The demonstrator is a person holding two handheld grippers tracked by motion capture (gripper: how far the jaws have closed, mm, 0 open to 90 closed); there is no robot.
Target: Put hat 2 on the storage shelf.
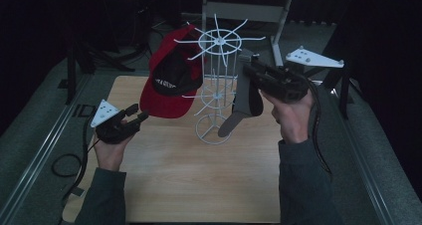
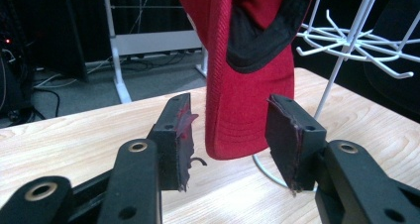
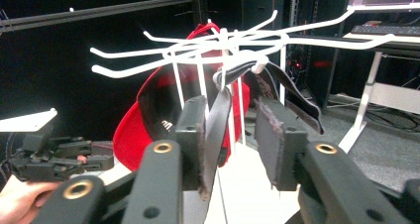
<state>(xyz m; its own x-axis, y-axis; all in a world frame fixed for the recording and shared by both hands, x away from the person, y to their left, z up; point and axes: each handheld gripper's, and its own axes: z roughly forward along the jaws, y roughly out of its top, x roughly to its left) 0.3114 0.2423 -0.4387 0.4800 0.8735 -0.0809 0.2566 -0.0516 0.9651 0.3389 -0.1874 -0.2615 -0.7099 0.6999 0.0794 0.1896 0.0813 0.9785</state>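
red cap [image 1: 166,85] hung on white wire rack [image 1: 215,85]; left tongs [image 1: 133,116] spread beside its brim, right tongs [image 3: 230,135] spread around grey cap's [image 1: 244,103] strap.

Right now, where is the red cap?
In the high view the red cap hangs on the left side of the white wire rack, just beyond the open left gripper.

Two caps hang here: one red fabric cap with black lining [image 1: 166,83] just ahead of the left gripper [image 1: 133,116], one grey cap [image 1: 242,103] at the right gripper [image 1: 248,65]. One white wire rack [image 1: 215,80] stands between them.
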